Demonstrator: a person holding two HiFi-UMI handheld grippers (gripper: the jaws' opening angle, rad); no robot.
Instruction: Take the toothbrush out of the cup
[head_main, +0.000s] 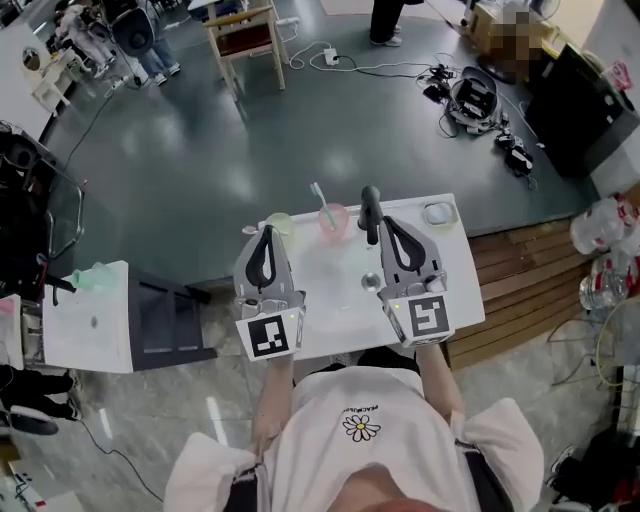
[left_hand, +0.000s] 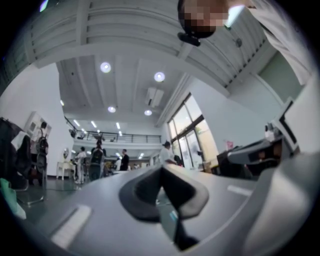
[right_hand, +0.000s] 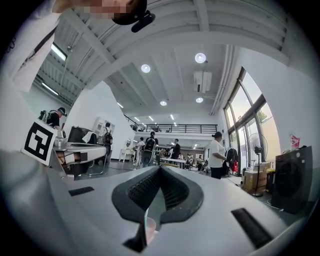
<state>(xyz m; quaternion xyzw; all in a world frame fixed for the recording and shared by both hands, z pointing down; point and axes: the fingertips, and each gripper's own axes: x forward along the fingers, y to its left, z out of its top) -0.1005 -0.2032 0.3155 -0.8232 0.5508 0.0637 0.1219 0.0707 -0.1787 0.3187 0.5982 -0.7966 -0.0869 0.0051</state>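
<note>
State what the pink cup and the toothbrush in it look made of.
Pink cup: probably translucent plastic, slightly glossy; its tint looks pale and see-through. Toothbrush: likely plastic, with a pale, smooth, thin handle; too small in the head view to tell more.

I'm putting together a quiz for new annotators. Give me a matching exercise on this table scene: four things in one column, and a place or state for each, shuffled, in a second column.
Column one
1. toothbrush
2. green cup
3. white dish
4. left gripper

Column two
A. near the far right corner of the table
B. standing in the pink cup
C. jaws together, nothing held
D. just left of the pink cup

Pairs: 1-B, 2-D, 3-A, 4-C
</note>
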